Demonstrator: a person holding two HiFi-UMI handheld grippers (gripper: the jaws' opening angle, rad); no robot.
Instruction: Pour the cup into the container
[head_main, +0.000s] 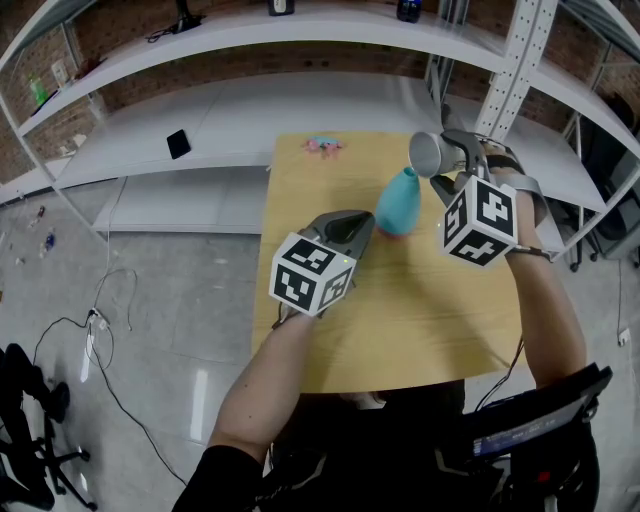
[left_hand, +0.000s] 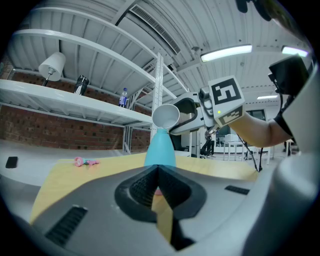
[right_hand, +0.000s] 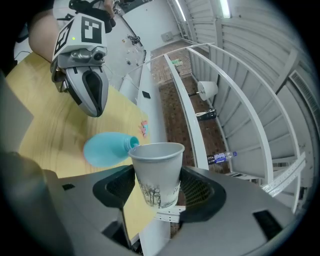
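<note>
The container (head_main: 398, 203) stands on the counter (head_main: 400, 330), right of its middle and toward the far half. The cup (head_main: 427, 153) sits between the jaws of the right tool (head_main: 440, 160), just above and right of the container's top, its rim beside the container's mouth. The left tool (head_main: 362, 228) lies near and left of the container, just beside it. A small toy (head_main: 323, 145) lies at the counter's far edge. Behind the counter runs a low shelf (head_main: 230, 110), with a phone (head_main: 178, 143) on it at far left.
</note>
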